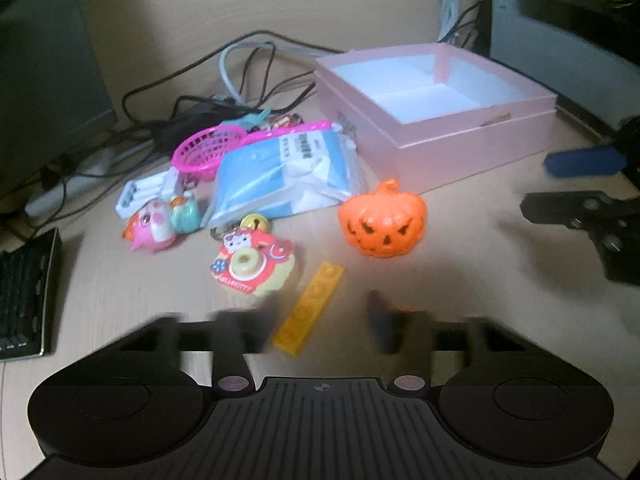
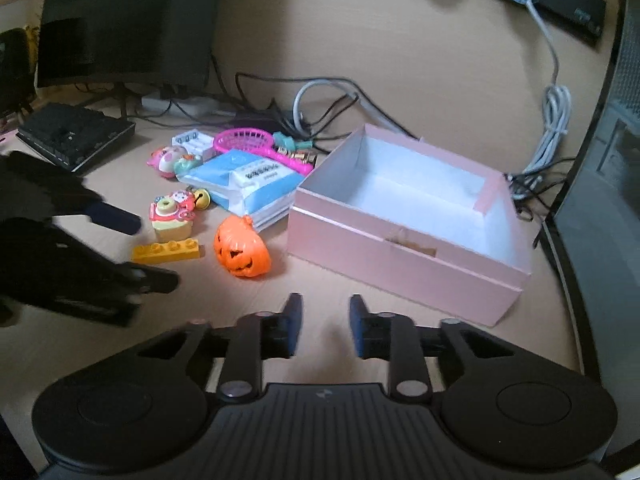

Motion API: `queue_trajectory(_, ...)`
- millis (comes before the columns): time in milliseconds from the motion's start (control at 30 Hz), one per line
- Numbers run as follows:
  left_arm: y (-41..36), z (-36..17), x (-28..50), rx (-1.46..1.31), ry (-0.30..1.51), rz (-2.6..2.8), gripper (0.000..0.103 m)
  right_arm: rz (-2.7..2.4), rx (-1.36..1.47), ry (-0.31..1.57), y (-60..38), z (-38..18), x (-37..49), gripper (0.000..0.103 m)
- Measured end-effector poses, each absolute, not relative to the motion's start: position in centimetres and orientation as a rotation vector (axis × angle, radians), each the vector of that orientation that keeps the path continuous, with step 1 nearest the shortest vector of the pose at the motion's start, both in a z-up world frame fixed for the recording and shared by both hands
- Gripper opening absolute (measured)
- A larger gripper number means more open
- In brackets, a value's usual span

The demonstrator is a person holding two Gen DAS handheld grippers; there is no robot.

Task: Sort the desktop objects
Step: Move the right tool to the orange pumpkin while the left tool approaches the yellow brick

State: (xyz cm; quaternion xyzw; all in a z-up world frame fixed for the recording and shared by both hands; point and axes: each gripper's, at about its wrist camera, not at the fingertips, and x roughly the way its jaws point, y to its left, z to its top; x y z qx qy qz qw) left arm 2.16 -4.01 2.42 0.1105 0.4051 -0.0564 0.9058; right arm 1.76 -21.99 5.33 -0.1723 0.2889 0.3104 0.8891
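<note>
An empty pink box stands on the desk. Beside it lie an orange pumpkin toy, a yellow brick, a red Hello Kitty camera toy, a blue and white tissue pack, a pink basket and a pink bird toy. My left gripper is open, its fingers either side of the yellow brick. My right gripper is open and empty in front of the box.
A black keyboard lies at the left. A monitor stands behind. Tangled cables and a white power strip run along the back. A white battery case sits by the toys.
</note>
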Motion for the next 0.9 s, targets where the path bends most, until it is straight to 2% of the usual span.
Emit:
queue_trajectory(33,-3.7,2.5,1.8,0.227,0.835,-0.091,0.022,0.662,-0.366,0.583,-21.6,5.4,1.6,0.045)
queue_trajectory(67,-3.1,2.6,1.7,0.217,0.846,-0.076,0.018,0.68,-0.383,0.568,-21.0,5.4,1.5,0.05)
queue_trajectory(133,-1.6,2.9,0.7,0.186,0.856,-0.055,0.018,0.725,-0.456,0.521,-19.3,5.2,0.9,0.062)
queue_trajectory(267,1.5,3.2,-1.6,0.181,0.878,0.082,0.021,0.787,-0.577,0.482,-14.9,3.6,0.8,0.063)
queue_trajectory(300,2.4,3.6,-2.3,0.142,0.882,0.095,0.025,0.788,-0.585,0.489,-14.0,3.2,1.0,0.063)
queue_trajectory(367,4.1,4.4,-3.5,0.068,0.879,0.12,0.053,0.777,-0.603,0.502,-12.0,2.0,1.9,0.063)
queue_trajectory(400,4.6,4.9,-4.2,0.048,0.867,0.133,0.058,0.766,-0.607,0.505,-11.2,1.5,2.4,0.063)
queue_trajectory(467,5.0,5.6,-5.5,0.036,0.847,0.144,0.065,0.754,-0.602,0.524,-10.8,1.3,2.7,0.056)
queue_trajectory(500,5.2,5.9,-6.0,0.033,0.84,0.144,0.068,0.753,-0.589,0.547,-10.6,1.4,3.0,0.044)
queue_trajectory(567,5.3,6.2,-6.9,0.029,0.832,0.134,0.076,0.779,-0.501,0.625,-11.3,2.3,3.3,0.036)
queue_trajectory(633,5.4,6.0,-7.2,0.027,0.833,0.116,0.078,0.822,-0.384,0.737,-12.9,3.1,3.4,0.013)
queue_trajectory(667,5.4,5.9,-7.2,0.025,0.835,0.106,0.079,0.835,-0.31,0.796,-13.8,3.5,3.5,0.009)
queue_trajectory(800,5.2,4.8,-6.8,0.019,0.846,0.071,0.082,0.884,0.004,0.994,-18.6,3.9,3.5,0.009)
queue_trajectory(900,5.1,4.2,-5.8,0.0,0.869,0.05,0.083,0.825,0.175,1.063,-22.1,3.3,3.8,0.009)
